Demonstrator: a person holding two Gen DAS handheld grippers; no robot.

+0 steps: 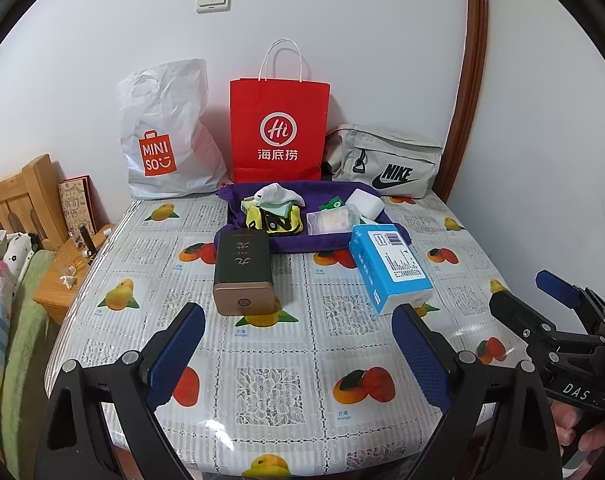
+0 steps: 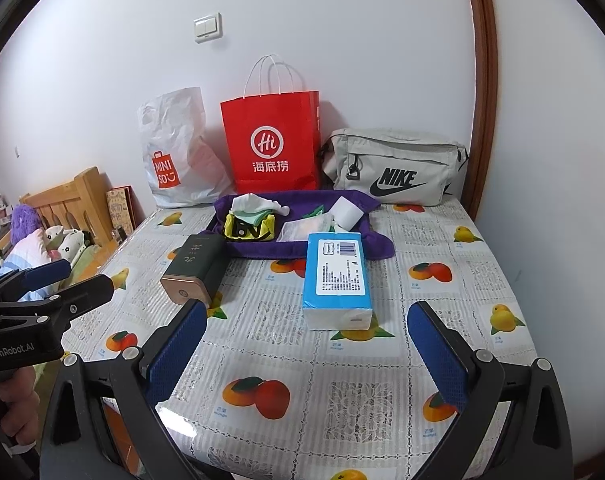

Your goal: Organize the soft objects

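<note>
Both tools are matte black plastic with triangular cut-outs and round silver screws at the pivots. The left gripper (image 1: 298, 320) has 2 fingers (image 1: 178, 356) faced with dark blue textured pads, as does the right gripper (image 2: 302, 320). White lettering reads "DAS" on the right one and "GenRobot.AI" on the left.

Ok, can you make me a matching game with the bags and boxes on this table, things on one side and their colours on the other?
Things:
1. Haidilao paper bag
2. Nike bag
3. tissue pack
4. Miniso plastic bag

Colours:
A. blue and white
B. white with an orange logo
C. red
D. beige with a black logo

Pairs: 1-C, 2-D, 3-A, 4-B
</note>
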